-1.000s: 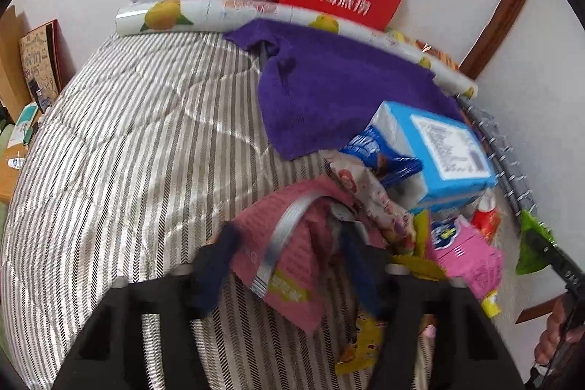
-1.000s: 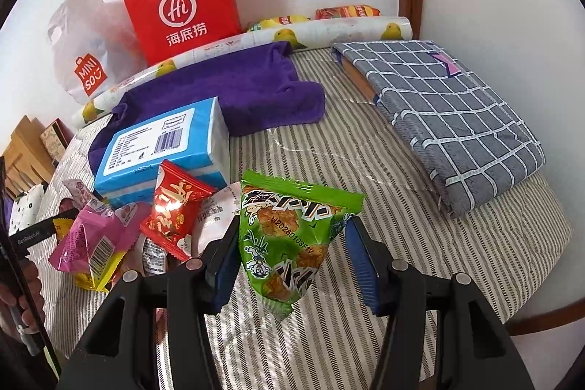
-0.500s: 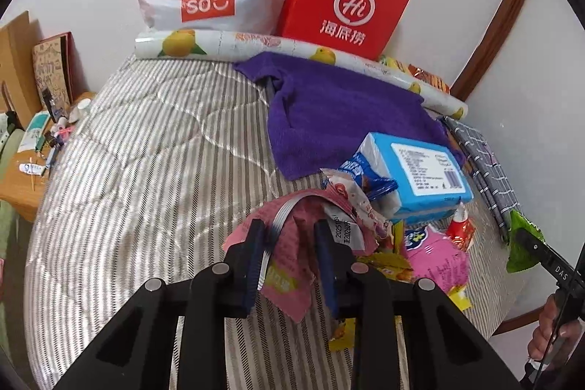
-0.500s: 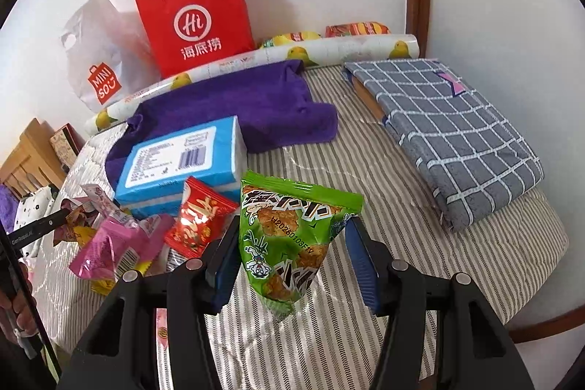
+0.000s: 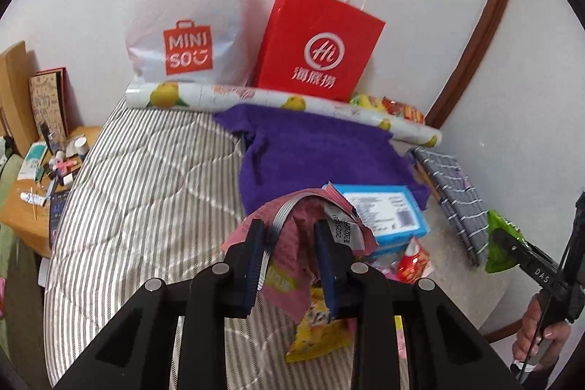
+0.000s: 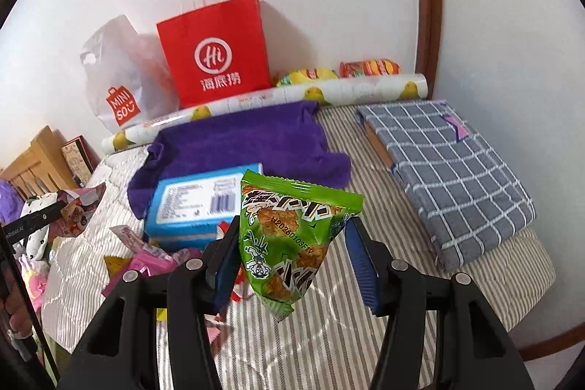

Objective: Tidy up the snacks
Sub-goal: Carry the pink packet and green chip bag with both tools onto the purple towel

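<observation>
My left gripper [image 5: 290,253] is shut on a crumpled pink snack packet [image 5: 292,233] with a grey stripe, and holds it above the striped bed [image 5: 146,207]. The same packet [image 6: 80,203] appears at the left edge of the right wrist view. My right gripper [image 6: 294,258] is shut on a green snack bag [image 6: 289,233], which hangs in the air between its blue pads. That green bag [image 5: 501,243] also shows at the right edge of the left wrist view. Below lie a blue box [image 5: 384,211] and loose snack packets: a yellow one [image 5: 314,328], a red one [image 5: 413,258] and pink ones [image 6: 153,262].
A purple towel [image 6: 237,145] lies behind the box. A red paper bag [image 5: 318,46], a white plastic bag [image 5: 186,31] and a lemon-print roll [image 5: 256,97] stand along the wall. Folded grey checked cloth [image 6: 449,170] fills the bed's right side. A cluttered wooden bedside table [image 5: 33,192] sits left.
The left jaws closed on the pink packet and lifted it off the bed. Both grippers rose, the right one still carrying the green bag, so the bed looks farther away.
</observation>
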`<state>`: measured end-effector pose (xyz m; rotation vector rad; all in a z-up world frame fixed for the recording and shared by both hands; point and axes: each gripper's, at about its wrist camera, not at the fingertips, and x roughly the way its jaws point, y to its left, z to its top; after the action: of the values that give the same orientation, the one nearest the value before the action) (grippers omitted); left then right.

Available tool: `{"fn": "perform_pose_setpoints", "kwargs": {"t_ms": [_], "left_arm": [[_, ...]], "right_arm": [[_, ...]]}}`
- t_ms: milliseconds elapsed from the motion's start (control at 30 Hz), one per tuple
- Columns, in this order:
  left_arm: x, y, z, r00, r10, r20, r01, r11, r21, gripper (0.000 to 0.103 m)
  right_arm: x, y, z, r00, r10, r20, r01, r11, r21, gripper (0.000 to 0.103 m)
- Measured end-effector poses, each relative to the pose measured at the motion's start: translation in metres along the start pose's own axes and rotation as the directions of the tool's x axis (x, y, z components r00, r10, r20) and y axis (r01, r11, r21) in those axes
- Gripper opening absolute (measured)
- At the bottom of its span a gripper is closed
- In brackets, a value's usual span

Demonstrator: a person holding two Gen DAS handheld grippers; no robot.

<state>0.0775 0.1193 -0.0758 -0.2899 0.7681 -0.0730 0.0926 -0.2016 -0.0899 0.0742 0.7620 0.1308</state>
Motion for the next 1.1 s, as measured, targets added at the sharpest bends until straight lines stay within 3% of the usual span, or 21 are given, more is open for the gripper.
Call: {"fn": "perform_pose_setpoints", "kwargs": {"t_ms": [567, 1100], "left_arm": [[0.016, -0.043, 0.045, 0.998, -0.068, 0.010, 0.068, 0.997, 0.042, 0.026], [0.072, -0.055, 0.099, 0.999, -0.054, -0.002, 0.054, 0.995, 0.084, 0.026]], "right_arm": [[0.006, 0.027, 0.044, 0.998, 0.055, 0.036, -0.053, 0.997, -0.050, 0.054], [0.063, 0.041, 0.100, 0.994, 0.109, 0.022, -0.107, 0.992, -0.073, 0.054]]}}
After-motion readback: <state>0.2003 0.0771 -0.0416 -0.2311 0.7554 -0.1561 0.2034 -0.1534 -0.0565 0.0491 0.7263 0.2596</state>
